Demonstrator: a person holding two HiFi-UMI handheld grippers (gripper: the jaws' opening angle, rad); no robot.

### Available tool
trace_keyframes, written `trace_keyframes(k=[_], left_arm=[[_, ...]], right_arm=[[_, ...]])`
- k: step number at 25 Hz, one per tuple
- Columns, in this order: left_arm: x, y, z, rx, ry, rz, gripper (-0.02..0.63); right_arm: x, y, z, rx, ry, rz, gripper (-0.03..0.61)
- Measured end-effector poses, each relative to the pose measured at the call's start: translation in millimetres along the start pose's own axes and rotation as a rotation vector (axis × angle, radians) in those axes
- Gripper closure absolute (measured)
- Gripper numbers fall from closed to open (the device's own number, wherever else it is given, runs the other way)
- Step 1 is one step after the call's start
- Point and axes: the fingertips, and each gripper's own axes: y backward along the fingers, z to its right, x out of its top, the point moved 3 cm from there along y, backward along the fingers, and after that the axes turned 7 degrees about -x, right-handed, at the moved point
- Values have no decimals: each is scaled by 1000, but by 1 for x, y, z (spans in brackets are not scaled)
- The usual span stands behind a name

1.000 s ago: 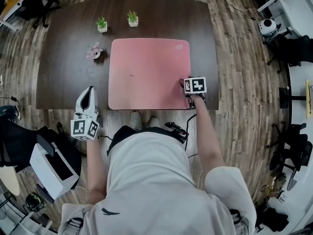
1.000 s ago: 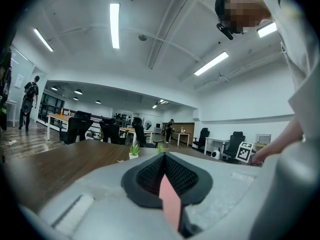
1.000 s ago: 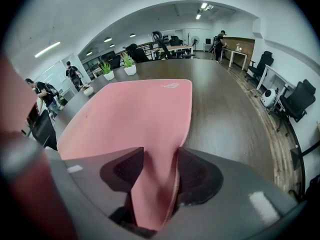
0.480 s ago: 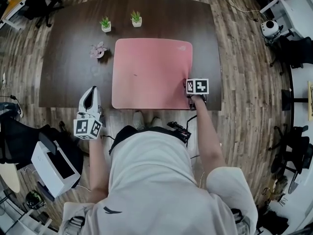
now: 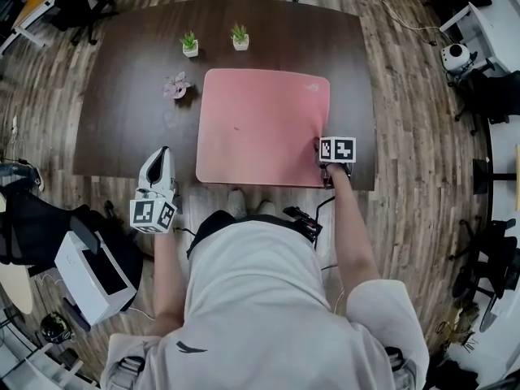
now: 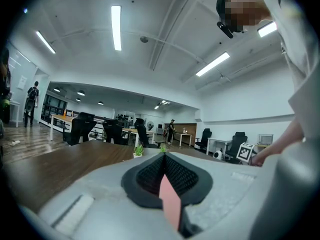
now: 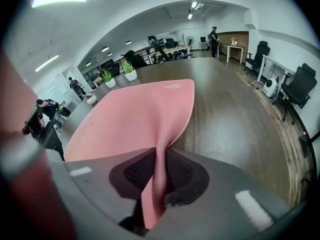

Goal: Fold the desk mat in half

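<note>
The pink desk mat (image 5: 260, 124) lies flat on the dark wooden table (image 5: 130, 80), its near edge along the table's front. My right gripper (image 5: 330, 166) is at the mat's near right corner. In the right gripper view its jaws (image 7: 160, 156) have just been closing and now pinch the lifted edge of the mat (image 7: 135, 114). My left gripper (image 5: 160, 156) hovers off the table's front left, well apart from the mat. In its own view the left gripper (image 6: 162, 156) has its pads meeting at the tips; a pink sliver shows in the slit below, and I cannot tell what it is.
Two small green plants (image 5: 189, 43) (image 5: 240, 36) and a pink flower pot (image 5: 176, 85) stand on the table beyond and left of the mat. A white box (image 5: 89, 270) sits on the floor at my left. Office chairs stand around the room's edges.
The head view has shifted, so the table sits further right and lower in frame. The right gripper stays at the mat's near right corner; the left one has barely moved.
</note>
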Motion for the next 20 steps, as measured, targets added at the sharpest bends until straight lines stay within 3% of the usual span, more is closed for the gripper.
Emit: trace_keyframes(k=[14,20], left_arm=[[-3,13,-8,22,11,3,611],[-7,18,-7,20,23,5,611]], right_arm=[[9,19,-8,1,9,1,525],[20,45,-26,51,6,44,535]])
